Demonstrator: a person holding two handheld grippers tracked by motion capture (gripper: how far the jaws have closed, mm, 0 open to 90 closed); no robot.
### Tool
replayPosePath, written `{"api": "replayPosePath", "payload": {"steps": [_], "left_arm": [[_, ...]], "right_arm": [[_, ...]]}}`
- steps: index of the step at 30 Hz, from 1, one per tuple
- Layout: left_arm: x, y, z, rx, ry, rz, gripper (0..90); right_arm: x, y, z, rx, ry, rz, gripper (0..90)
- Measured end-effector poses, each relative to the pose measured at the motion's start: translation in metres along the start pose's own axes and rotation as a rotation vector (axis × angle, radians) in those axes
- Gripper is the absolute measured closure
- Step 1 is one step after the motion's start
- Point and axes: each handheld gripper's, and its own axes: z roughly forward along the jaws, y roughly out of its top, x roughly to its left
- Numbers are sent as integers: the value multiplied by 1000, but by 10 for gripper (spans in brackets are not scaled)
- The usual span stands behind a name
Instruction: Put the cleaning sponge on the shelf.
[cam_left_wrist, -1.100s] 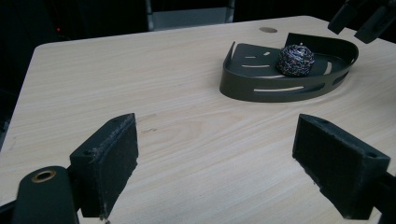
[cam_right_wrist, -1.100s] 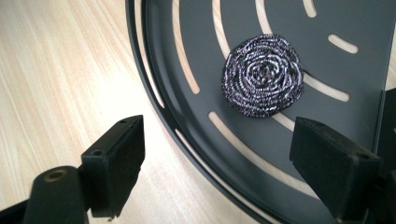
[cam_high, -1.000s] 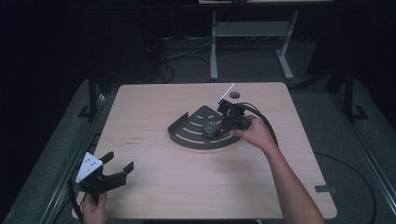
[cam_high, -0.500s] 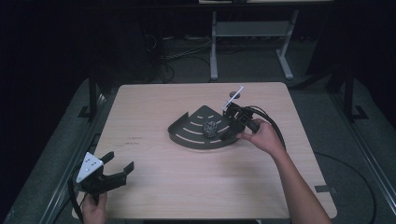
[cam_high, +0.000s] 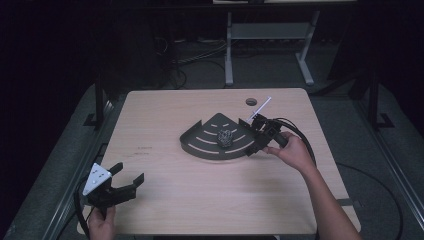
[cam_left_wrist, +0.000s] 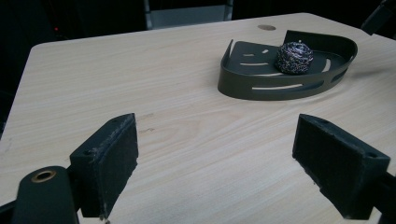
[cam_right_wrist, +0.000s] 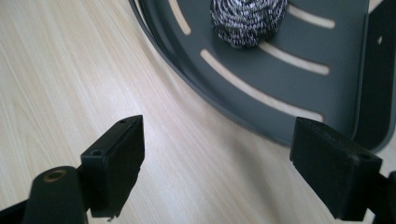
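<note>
A dark grey quarter-round slotted tray (cam_high: 202, 145) lies at the middle of the wooden table, with a steel-wool scourer (cam_high: 225, 136) resting free inside it. My right gripper (cam_high: 251, 137) hovers at the tray's right corner with its jaws open and pointing left at the tray. In the right gripper view the open jaws (cam_right_wrist: 219, 158) straddle bare table beside the tray's curved rim (cam_right_wrist: 280, 93), with the scourer (cam_right_wrist: 247, 18) beyond them. My left gripper (cam_high: 129, 171) stands open near the front left corner. Its view (cam_left_wrist: 229, 154) shows the tray (cam_left_wrist: 280, 86) and scourer (cam_left_wrist: 294, 57) far off.
A small round hole (cam_high: 251, 101) sits in the tabletop behind the tray. A thin white rod (cam_high: 263, 106) sticks up from the right gripper. A metal stand (cam_high: 230, 50) and cables lie on the dark floor beyond the table.
My right gripper has drawn back to the right and nearer the person, from over the tray to its right corner. The scourer stays in the tray. The left gripper has not moved.
</note>
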Motion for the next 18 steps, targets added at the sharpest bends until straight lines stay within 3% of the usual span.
{"api": "replayPosePath", "payload": {"steps": [18], "left_arm": [[-1,0,1,3,-3,0,137]], "right_arm": [[-1,-26,-6,-7,-7,18,172]]}}
